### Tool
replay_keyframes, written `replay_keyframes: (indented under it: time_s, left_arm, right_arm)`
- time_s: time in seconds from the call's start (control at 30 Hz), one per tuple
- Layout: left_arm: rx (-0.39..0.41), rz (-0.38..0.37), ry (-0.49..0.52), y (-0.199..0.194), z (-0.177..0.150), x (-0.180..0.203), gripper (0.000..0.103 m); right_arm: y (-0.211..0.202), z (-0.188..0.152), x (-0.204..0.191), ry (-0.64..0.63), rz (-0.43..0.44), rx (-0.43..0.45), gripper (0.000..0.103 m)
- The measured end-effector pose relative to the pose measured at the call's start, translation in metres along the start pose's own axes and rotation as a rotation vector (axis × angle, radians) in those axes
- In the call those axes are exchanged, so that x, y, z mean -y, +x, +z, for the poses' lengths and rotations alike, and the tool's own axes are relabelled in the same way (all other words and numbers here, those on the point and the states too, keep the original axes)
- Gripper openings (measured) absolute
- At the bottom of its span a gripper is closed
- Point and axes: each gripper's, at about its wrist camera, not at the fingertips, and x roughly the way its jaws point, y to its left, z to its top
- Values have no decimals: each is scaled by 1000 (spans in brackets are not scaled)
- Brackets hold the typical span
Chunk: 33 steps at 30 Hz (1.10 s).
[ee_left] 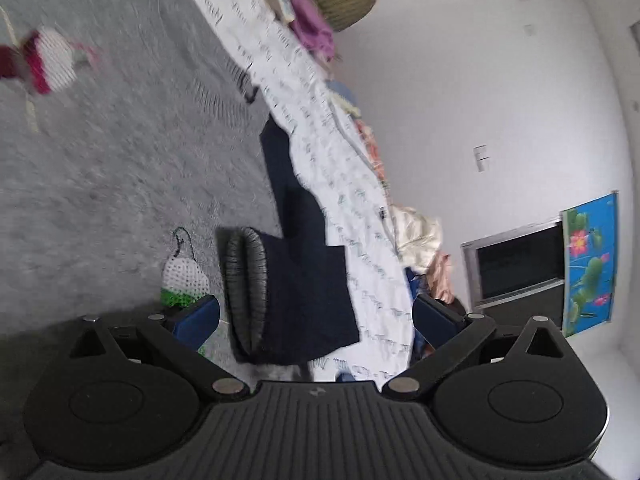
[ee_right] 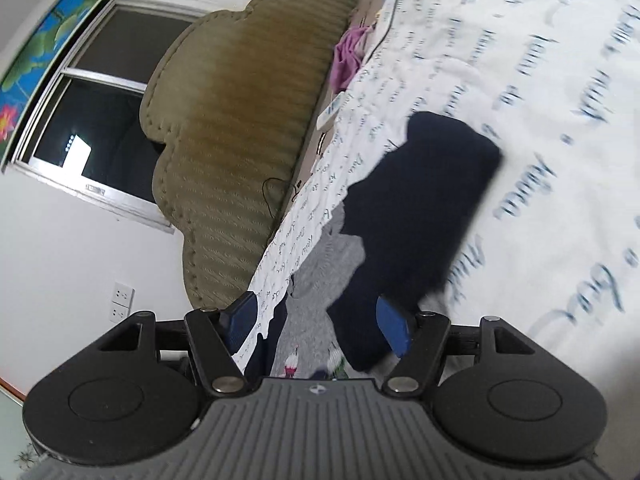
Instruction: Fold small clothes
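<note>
The left gripper is built in matte black plastic: a ribbed centre plate bearing a small emblem, flanked by two round housings with oval recesses. Angled linkage arms are pinned with silver rivets, and blue pads are carried at their tips. The right gripper is made identically.

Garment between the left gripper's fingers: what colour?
Dark navy garment, with a grey ribbed band; left wrist view shows it best.

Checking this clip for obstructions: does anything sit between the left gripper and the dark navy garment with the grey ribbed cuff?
Nothing visible does. The left gripper stands open with the dark navy garment straight ahead between its fingers; the white and green crocheted piece lies off to one side.
</note>
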Motion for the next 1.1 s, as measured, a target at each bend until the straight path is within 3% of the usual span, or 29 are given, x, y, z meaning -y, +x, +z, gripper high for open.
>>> replay_keyframes:
  time_s: [0.17,0.23,0.3,0.33,0.4,0.5,0.67,0.77,0.97,1.1]
  left_arm:
    - [24,46,44,21,-2,6,102]
    - [33,86,63,27,-4,9,76]
    - [-7,116,65,35,-4,6,18]
    - [-18,140,89,38,-6,7,10]
    - [-21,178,178,42,-8,14,8]
    - [-6,178,250,36,0,26,7]
    - [38,169,341,-1,44,53,7]
    - [105,196,351,-43,78,53,7]
    - [144,484,251,-87,130,-17,7]
    - [150,487,199,-99,127,-43,7]
  right_arm:
    - [-3,-4,11,42,6,-5,67]
    - [-6,-6,15,47,2,3,69]
    - [-9,-5,20,60,1,11,70]
    - [-9,-4,22,67,-1,14,71]
    - [-11,-3,26,76,-6,22,71]
    - [-12,1,28,79,-2,32,71]
    - [-14,11,23,45,-2,45,72]
    - [-13,24,15,-2,-10,50,72]
    - [11,61,0,-123,-96,36,76]
    - [61,74,-13,-266,-228,-21,76]
